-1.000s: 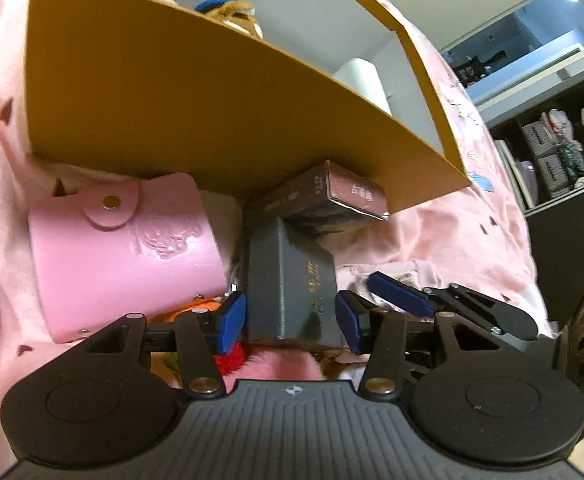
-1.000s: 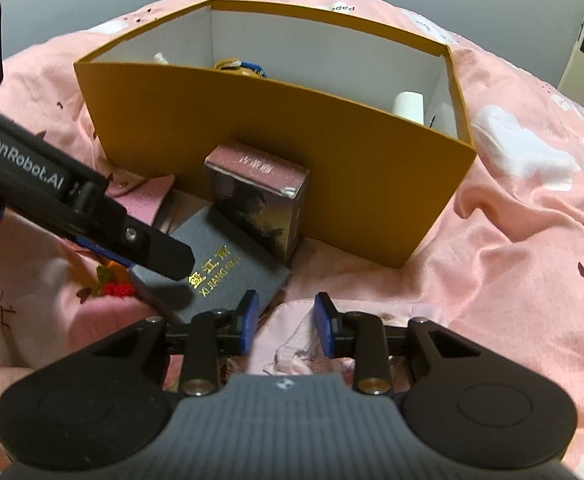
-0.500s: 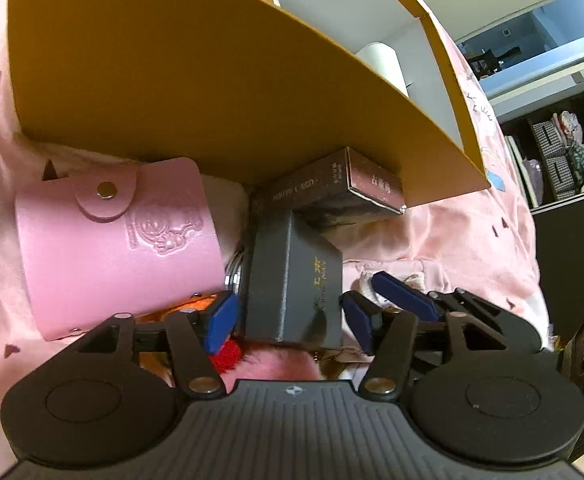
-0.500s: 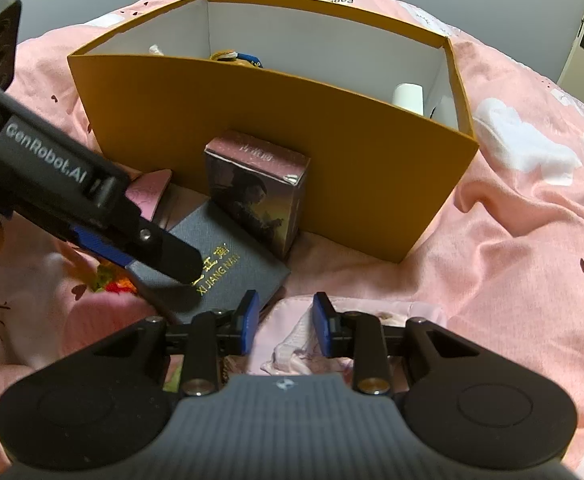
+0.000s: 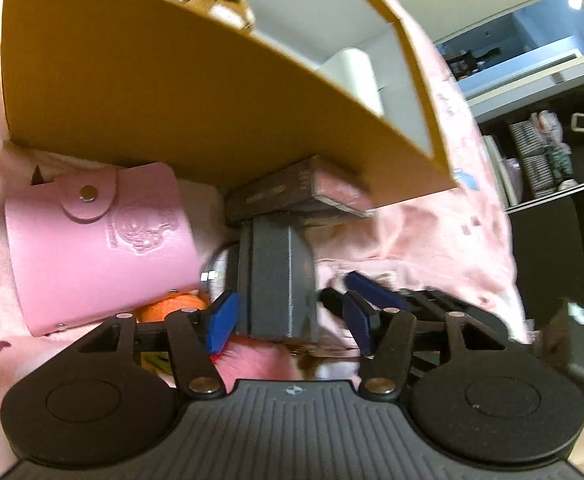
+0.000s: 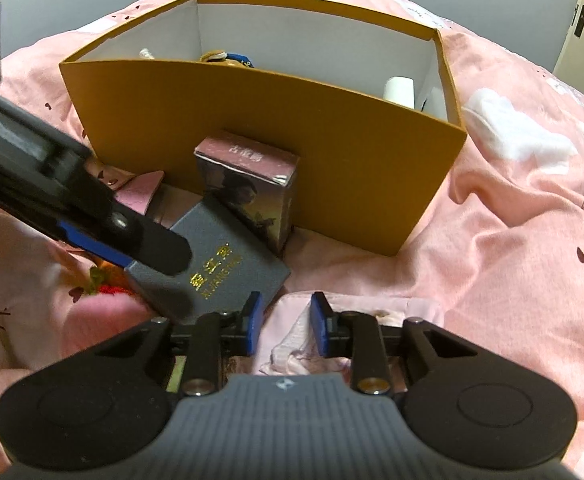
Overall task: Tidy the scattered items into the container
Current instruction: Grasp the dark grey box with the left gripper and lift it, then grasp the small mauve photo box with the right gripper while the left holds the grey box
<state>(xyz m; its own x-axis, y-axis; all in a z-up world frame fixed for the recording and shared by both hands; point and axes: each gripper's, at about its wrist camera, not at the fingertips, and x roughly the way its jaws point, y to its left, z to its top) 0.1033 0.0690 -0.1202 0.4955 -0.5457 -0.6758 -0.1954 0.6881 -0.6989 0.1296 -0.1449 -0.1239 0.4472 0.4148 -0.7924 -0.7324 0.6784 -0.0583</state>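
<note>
Grey box (image 5: 277, 280): rigid, light; you are closing your left claw (image 5: 287, 320), jaws not yet gripping, across its narrow sides.

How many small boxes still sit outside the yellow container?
2: the grey box lying between the left tool's fingers, and the pink-topped box against the container's front wall. Others may be hidden.

Yellow box (image 6: 251, 152) wall blocks ahead, dark carton (image 6: 247, 188) against it, bedding (image 6: 512, 260) rightward clear
</note>
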